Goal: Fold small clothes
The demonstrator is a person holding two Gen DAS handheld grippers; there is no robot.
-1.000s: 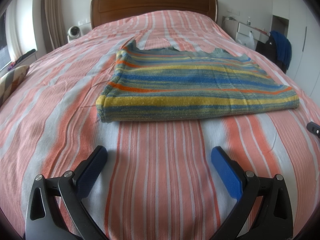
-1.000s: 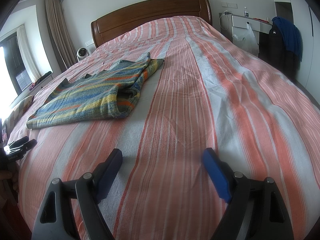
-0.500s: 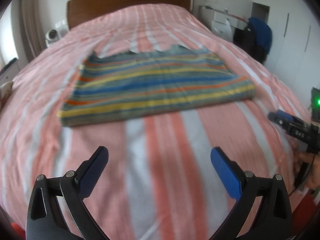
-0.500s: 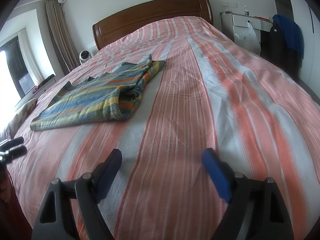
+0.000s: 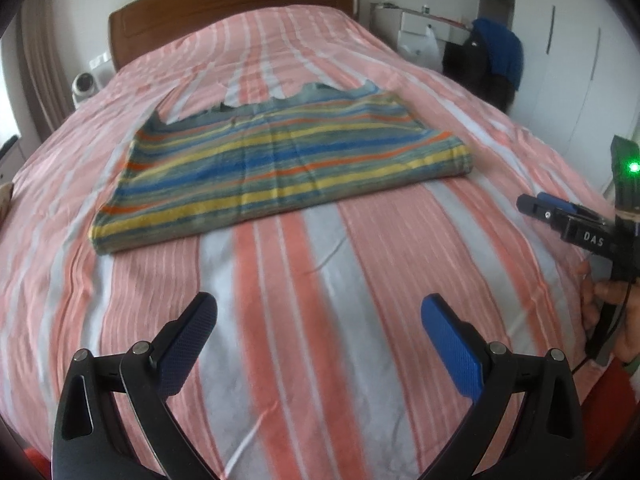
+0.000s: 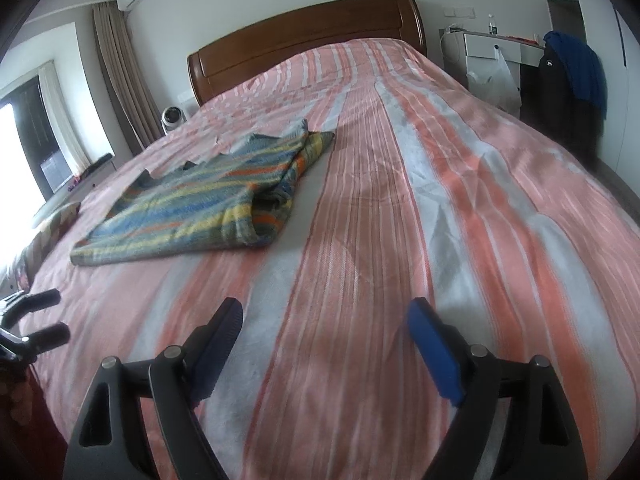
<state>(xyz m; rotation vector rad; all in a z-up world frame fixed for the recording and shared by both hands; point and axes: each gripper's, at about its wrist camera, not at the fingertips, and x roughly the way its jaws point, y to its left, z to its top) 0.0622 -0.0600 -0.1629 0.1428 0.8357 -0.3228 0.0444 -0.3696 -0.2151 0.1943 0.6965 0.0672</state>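
Both pairs of jaws stand wide apart with nothing between them. From the left wrist view, the left gripper (image 5: 318, 322) hangs over the foot end of the bed, its dark pad on one side and its blue pad on the other, with only the striped bedspread (image 5: 304, 288) showing in the gap. The right gripper (image 6: 324, 330) is likewise released above the bedspread, near its own side of the bed.

A folded striped sweater (image 5: 276, 168) (bands of blue, yellow, orange and grey-green) lies flat on the bedspread, roughly mid-bed and well ahead of the left gripper, touching neither tool. Its near edge is a thick fold; its far edge is ragged, with grey-blue fabric sticking out. In the right wrist view the sweater (image 6: 200, 208) lies ahead and to the left, with loose layers bunched at its right end.

At the right edge of the left wrist view the other gripper appears side-on, held by a hand (image 5: 616, 312), with a green light (image 5: 633, 167) glowing above it. Two dark fingertips of the left tool (image 6: 44, 318) poke in at the left edge of the right wrist view.

Behind the bed stand a brown wooden headboard (image 5: 236, 4), a small white fan (image 5: 85, 85) beside it, and a blue garment (image 6: 580, 68) draped over dark clothing near a white cabinet (image 6: 494, 50).
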